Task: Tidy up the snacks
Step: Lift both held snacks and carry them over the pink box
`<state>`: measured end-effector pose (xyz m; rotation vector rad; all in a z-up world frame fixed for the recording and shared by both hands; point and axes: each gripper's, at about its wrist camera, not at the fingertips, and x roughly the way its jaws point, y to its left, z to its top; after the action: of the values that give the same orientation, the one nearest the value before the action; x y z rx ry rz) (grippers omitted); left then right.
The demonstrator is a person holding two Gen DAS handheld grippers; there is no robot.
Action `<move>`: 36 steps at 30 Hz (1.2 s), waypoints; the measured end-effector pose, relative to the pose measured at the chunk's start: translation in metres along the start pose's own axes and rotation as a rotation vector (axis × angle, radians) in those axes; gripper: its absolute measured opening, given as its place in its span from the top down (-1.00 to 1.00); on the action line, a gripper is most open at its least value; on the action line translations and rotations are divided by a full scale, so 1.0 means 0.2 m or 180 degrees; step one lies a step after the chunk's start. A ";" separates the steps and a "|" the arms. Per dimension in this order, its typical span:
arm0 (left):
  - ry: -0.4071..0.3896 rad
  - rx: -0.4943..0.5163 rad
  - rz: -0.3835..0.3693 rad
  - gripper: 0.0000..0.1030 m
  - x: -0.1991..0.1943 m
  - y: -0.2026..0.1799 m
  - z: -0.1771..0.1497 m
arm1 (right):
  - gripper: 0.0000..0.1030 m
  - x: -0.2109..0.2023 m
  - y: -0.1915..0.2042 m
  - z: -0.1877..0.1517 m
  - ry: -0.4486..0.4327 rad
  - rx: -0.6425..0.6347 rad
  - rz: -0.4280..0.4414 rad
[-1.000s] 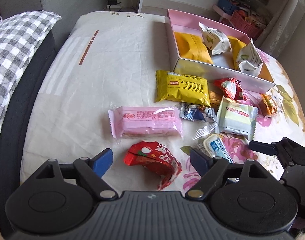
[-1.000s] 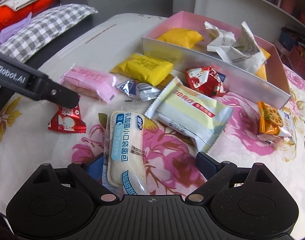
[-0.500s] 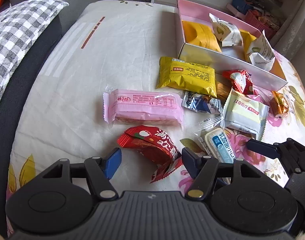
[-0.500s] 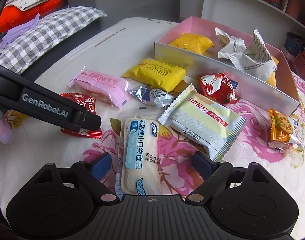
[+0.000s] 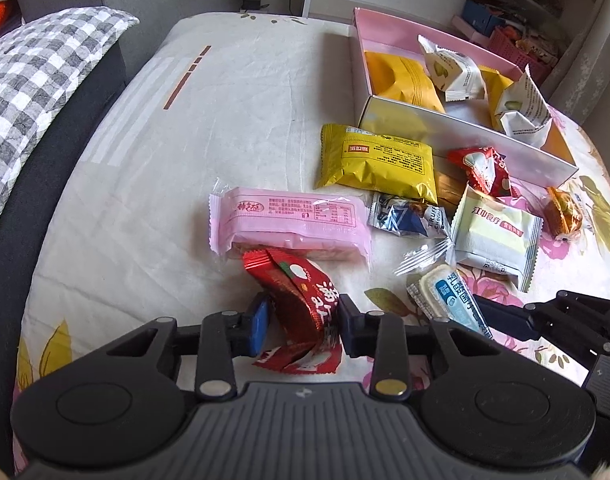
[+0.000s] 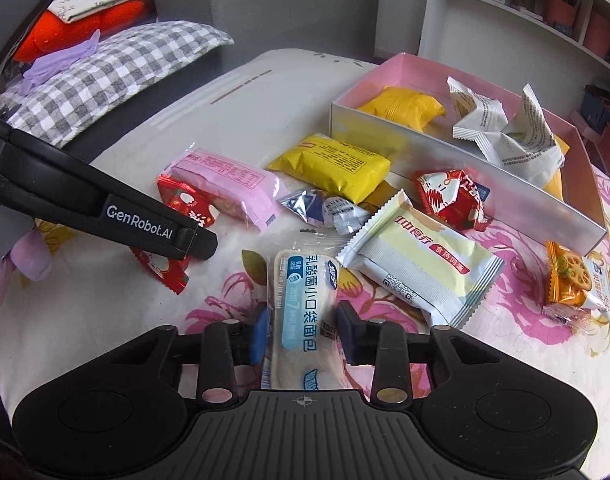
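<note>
A bed covered by a pale sheet with pink flowers fills both views, with a grey-and-white checked pillow at its left edge and white shelving behind. A pink box sits open at the far right of the bed. Inside it lie 2 yellow packets and 2 white packets.

Loose snacks lie on the sheet in front of the box: a yellow packet just beside the box's near wall, a long pink packet, a small blue-and-silver chocolate wrapper, a pale green-and-white packet, a red-and-white packet against the box wall, and an orange biscuit packet off to the right.

The left gripper points steeply down at the bed. Its fingers have just been closing and now clamp a crumpled red packet, which stands between the 2 pads, just in front of the pink packet.

The right gripper sits close on the left gripper's right side. Its fingers have also just been closing and now press on both sides of a white bread packet with a blue label, which lies lengthwise between them on the floral sheet, touching the corner of the green-and-white packet.
</note>
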<state>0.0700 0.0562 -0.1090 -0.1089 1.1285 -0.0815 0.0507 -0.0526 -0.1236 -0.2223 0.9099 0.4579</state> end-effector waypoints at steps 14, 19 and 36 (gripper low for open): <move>-0.0142 0.0090 -0.0115 0.56 -0.07 -0.01 0.01 | 0.61 -0.08 -0.02 0.03 -0.0047 0.0156 0.0204; -0.0236 0.0110 -0.0165 0.56 -0.11 -0.02 0.03 | 0.61 -0.14 -0.04 0.05 -0.0116 0.0244 0.0251; -0.0580 -0.0034 -0.0395 0.56 -0.27 -0.03 0.16 | 0.61 -0.35 -0.28 0.20 -0.0505 0.0787 0.0173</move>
<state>0.0762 0.0578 -0.0458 -0.1922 0.9398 -0.1730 0.0678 -0.1074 -0.0439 0.0639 0.8095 0.4027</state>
